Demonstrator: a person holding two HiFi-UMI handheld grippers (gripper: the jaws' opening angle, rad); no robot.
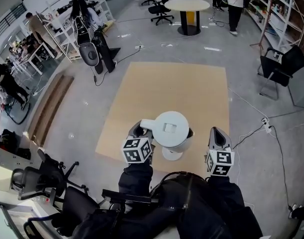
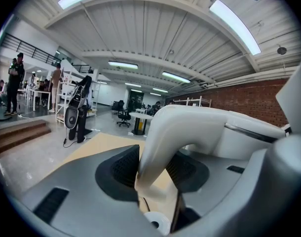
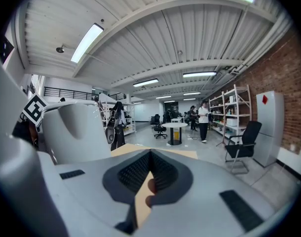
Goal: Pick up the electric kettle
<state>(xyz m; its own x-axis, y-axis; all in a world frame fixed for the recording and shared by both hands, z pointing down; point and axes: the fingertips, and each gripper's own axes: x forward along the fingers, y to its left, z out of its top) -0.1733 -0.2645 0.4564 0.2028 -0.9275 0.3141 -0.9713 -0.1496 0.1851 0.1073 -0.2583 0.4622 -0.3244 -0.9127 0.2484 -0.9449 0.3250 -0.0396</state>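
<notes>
The electric kettle [image 1: 171, 128] is being held over the near edge of the tan tabletop [image 1: 182, 88], close in front of the person. Its white handle [image 2: 175, 127] is being clamped between the jaws of the left gripper [image 1: 138, 131], and in the left gripper view the dark pads are being pressed against both sides of the handle's lower curve. A round white base [image 1: 173, 155] is being shown just beneath the kettle's body in the head view, and a part of it is being seen under the handle in the left gripper view [image 2: 155, 223]. Whether the kettle is touching the base cannot be told.

The right gripper [image 1: 218, 133] is being held to the right of the kettle, apart from it. Its jaws are being kept closed on each other with nothing between them, as seen in the right gripper view [image 3: 149, 174]. There the kettle's white body [image 3: 74, 127] is being shown to the left of the jaws.

Beyond the tabletop, a round table [image 1: 187, 5] and an office chair [image 1: 161, 9] are being shown standing on the grey floor [image 1: 92, 113].
</notes>
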